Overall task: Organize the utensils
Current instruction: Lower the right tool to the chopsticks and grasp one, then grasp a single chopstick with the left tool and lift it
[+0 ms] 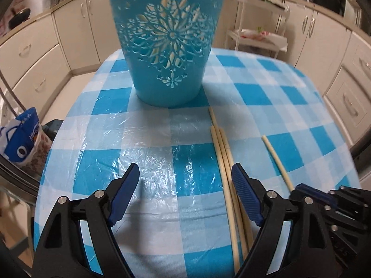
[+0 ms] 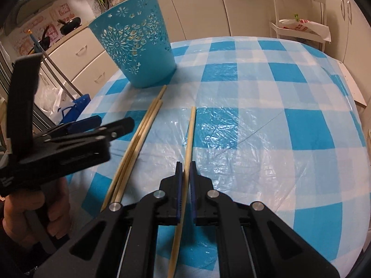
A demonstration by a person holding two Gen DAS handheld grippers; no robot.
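The table (image 2: 289,88) is covered with a blue-and-white checked cloth under a clear plastic sheet. On its far left part stands a turquoise plastic basket (image 2: 136,46) with a cut-out flower pattern, upright and with its wide mouth at the top. In the left wrist view the same basket (image 1: 168,46) stands straight ahead of the left gripper.

Three wooden chopsticks (image 2: 136,139) lie close together on the cloth, side by side and touching each other, with their far ends pointing to the foot of the basket. One of them reaches further than the other two and ends just beside the basket. A fourth single chopstick (image 2: 189,139) lies apart from them, on their right.

The right gripper (image 2: 185,169) is clenched on this single chopstick: its blue fingers (image 2: 178,185) press it from both sides, and the stick passes between them and goes on toward the camera.

The left gripper (image 1: 185,173) is released, with its fingers (image 1: 127,185) spread wide over the cloth. Nothing is between them; the bundle of three chopsticks (image 1: 223,157) lies under its right finger. In the right wrist view a hand (image 2: 34,220) holds this gripper's handle at the left edge.

White kitchen cabinets (image 2: 197,7) and a white rack (image 2: 299,27) stand behind the table.
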